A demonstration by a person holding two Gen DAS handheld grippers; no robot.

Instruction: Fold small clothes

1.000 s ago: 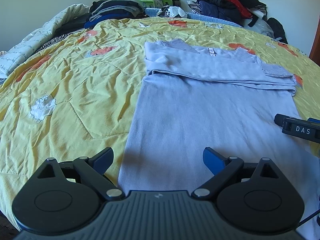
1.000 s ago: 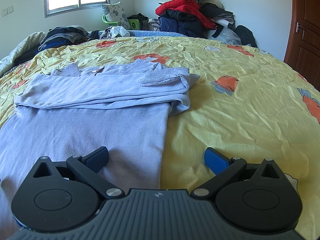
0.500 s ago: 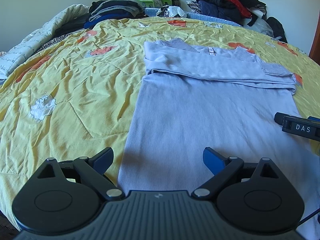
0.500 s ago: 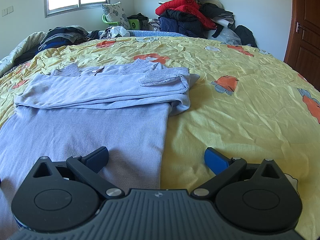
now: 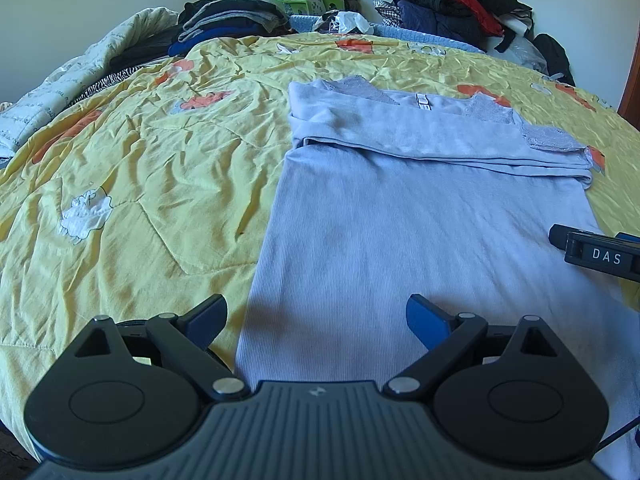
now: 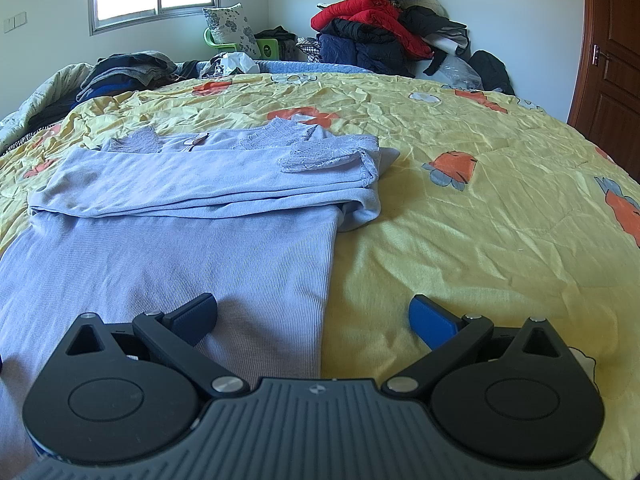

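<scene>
A pale lilac long-sleeved top lies flat on the yellow bedspread, its lace-cuffed sleeves folded across the chest. My left gripper is open, hovering low over the garment's near left hem edge, its fingers straddling that edge. My right gripper is open too, straddling the near right hem edge. Nothing is held by either. The right gripper's black body shows at the right edge of the left wrist view.
The yellow flowered bedspread spreads wide to the right and left of the top. Piles of clothes and folded dark garments sit at the far side. A brown door stands at the right.
</scene>
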